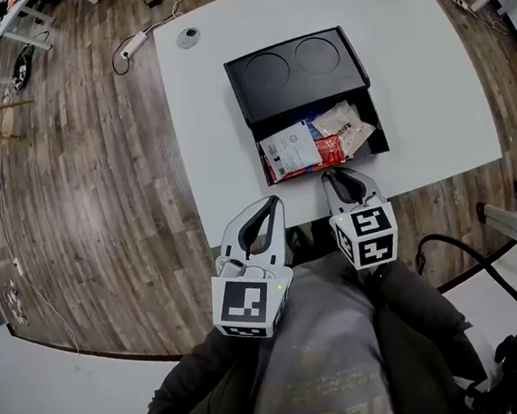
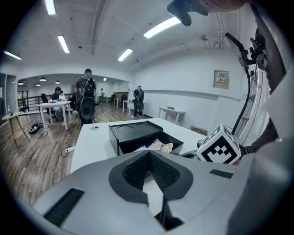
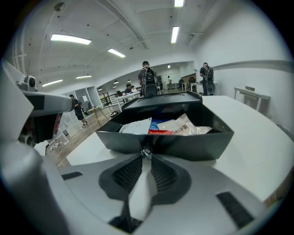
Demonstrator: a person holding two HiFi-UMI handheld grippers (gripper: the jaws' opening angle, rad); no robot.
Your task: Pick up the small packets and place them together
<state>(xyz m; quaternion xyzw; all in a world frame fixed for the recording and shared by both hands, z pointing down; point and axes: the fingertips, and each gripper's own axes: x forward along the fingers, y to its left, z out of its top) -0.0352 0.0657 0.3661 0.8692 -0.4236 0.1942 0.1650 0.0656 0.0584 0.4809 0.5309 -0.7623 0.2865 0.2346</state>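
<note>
Inside the one black box [image 3: 165, 140], which stands toward the near edge of the white surface [image 1: 419, 77], lie the small packets, heaped together and overlapping. There is a white packet [image 1: 289, 150] at the left, a red packet [image 1: 329, 152] partly under it, a pale printed packet [image 1: 346, 127] at the right, and a blue edge [image 1: 313, 131] between them. That makes three for certain, perhaps four. The box's far half is covered by a black top [image 1: 293, 73] with two round recesses. Two grippers hover at the surface's near edge, each bearing one marker cube. The left gripper [image 1: 274, 203] has its fingers clenched tip to tip on nothing. The right gripper [image 1: 331, 175], just short of the box's front wall, also has its fingers pressed together at the tips and holds no packet; a tiny glint there is too small to make out. One grey disc [image 1: 188, 37] sits near the surface's far left corner. Around the surface runs a wood-plank floor [image 1: 82, 173] with one power strip [image 1: 134, 45] on it. The room is a long open hall with strip lights and other tables, and four people show well away in the right gripper view.
</note>
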